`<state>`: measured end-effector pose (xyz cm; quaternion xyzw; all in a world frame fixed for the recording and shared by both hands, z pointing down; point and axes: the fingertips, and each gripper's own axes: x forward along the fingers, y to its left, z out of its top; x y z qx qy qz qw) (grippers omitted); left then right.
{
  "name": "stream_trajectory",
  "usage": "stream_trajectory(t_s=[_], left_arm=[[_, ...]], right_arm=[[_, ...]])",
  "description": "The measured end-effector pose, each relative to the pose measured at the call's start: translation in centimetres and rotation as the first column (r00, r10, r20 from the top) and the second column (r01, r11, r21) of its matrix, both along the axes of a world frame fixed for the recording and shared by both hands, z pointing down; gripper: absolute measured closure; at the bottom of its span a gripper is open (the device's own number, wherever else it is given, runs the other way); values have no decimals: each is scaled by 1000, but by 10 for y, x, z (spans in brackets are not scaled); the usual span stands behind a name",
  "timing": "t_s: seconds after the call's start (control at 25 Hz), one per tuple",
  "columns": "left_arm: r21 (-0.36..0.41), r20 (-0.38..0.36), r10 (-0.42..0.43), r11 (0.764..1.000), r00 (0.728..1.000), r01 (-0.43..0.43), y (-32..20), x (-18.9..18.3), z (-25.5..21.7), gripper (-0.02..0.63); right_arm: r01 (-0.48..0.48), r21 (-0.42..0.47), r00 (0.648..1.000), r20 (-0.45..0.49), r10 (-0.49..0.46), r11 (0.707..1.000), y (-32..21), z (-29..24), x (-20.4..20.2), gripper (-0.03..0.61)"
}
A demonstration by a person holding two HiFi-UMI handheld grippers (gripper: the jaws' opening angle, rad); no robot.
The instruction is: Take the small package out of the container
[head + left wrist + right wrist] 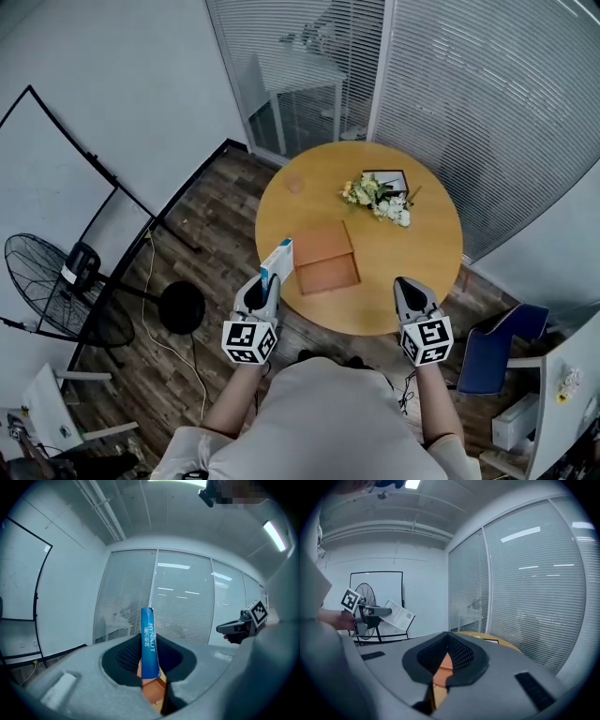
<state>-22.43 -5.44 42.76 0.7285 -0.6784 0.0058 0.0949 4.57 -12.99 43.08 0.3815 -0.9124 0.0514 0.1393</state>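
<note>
Round wooden table (412, 281) fills the middle of the head view, with a flower bunch (378, 199) and a small dark frame (385, 175) on its far side. The flat orange-brown container (325, 258) sits on the near-left part, open side up, and I see nothing inside it. The left gripper (268, 277) is at the near-left table edge. Its 2 jaws are clamped on the small package (277, 255), a thin blue and white pack pinched by its lower end. The pack stands roughly upright, with its long axis running out along the jaws and its free end poking past the tips. The package is already out of the container, just beside the near-left corner and on the left of it. How high above the table it is, I can't tell. The container lies right and slightly far of the left jaws. The right gripper (405, 284) is at the near-right edge, well apart from both, jaws closed with nothing between them. My read is that the lift is done, and the left hand only needs to carry the pack clear, most likely left or near, away from the container's rim. The right hand isn't needed.
</note>
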Motion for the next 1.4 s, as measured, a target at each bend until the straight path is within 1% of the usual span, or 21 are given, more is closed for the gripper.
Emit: stream_trajectory(t_s=[0.12,0.28,0.48,0.6,0.84,1.4], left_arm=[[13,-8,-38,999,999,38,8,9,-7,539],[33,-7,-68,997,998,69,10,21,-14,539],[39,1,-90,995,996,89,11,24,-18,540],[40,4,-96,995,995,96,11,25,-19,538],[43,4,-107,993,994,107,12,27,-17,539],[28,2,-115,993,993,115,9,20,-12,539]], right_arm=[[12,-9,1000,19,-12,1000,-3,-7,11,575],[30,10,999,25,-30,999,-13,-18,22,575],[73,44,997,9,-73,996,-15,-23,19,577],[89,54,996,17,-90,995,-17,-29,17,577],[89,54,996,26,-91,995,-20,-27,20,577],[102,50,994,19,-103,993,-23,-23,12,577]])
